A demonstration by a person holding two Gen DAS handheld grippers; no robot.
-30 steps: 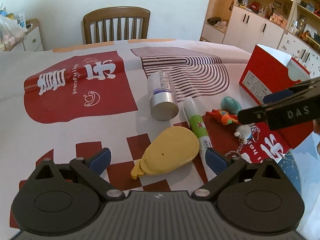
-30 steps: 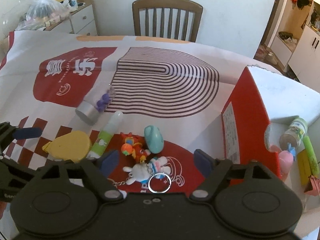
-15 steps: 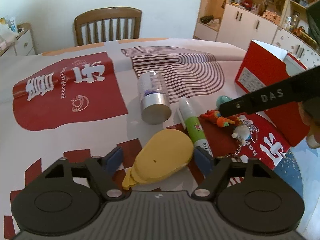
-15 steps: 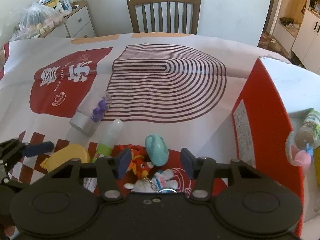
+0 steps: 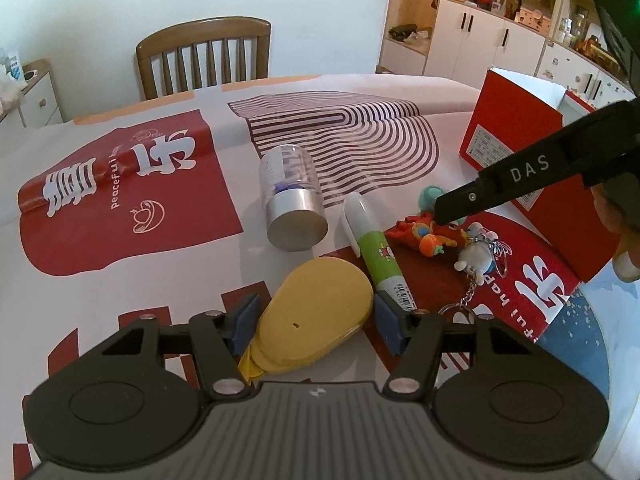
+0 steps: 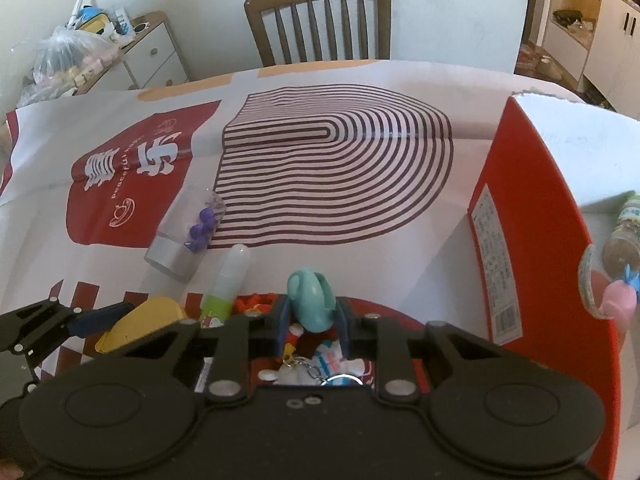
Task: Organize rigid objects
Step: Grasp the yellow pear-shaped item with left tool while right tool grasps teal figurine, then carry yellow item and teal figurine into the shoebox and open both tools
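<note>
A flat yellow pear-shaped piece (image 5: 316, 312) lies on the tablecloth between the pads of my left gripper (image 5: 316, 316). Its jaws are closing and both pads touch the piece's edges. A small teal object (image 6: 312, 300) sits between the pads of my right gripper (image 6: 313, 320), whose jaws are closing tight on its sides. In the left wrist view the right gripper's black finger (image 5: 520, 176) reaches down over the teal object (image 5: 430, 194). Under the right gripper lie a white plush keychain (image 6: 316, 368) and an orange-red toy (image 5: 424, 236).
A clear tube with a silver cap (image 5: 292, 200) and a green-and-white glue stick (image 5: 372, 240) lie beside the yellow piece. A red box (image 6: 532, 240) stands at the right and holds a small bottle (image 6: 624, 236). A wooden chair (image 5: 204, 56) stands at the far edge.
Both grippers' jaws have narrowed from wide open. The left pads came in on the yellow piece. The right gripper moved in over the teal object and closed on it.
</note>
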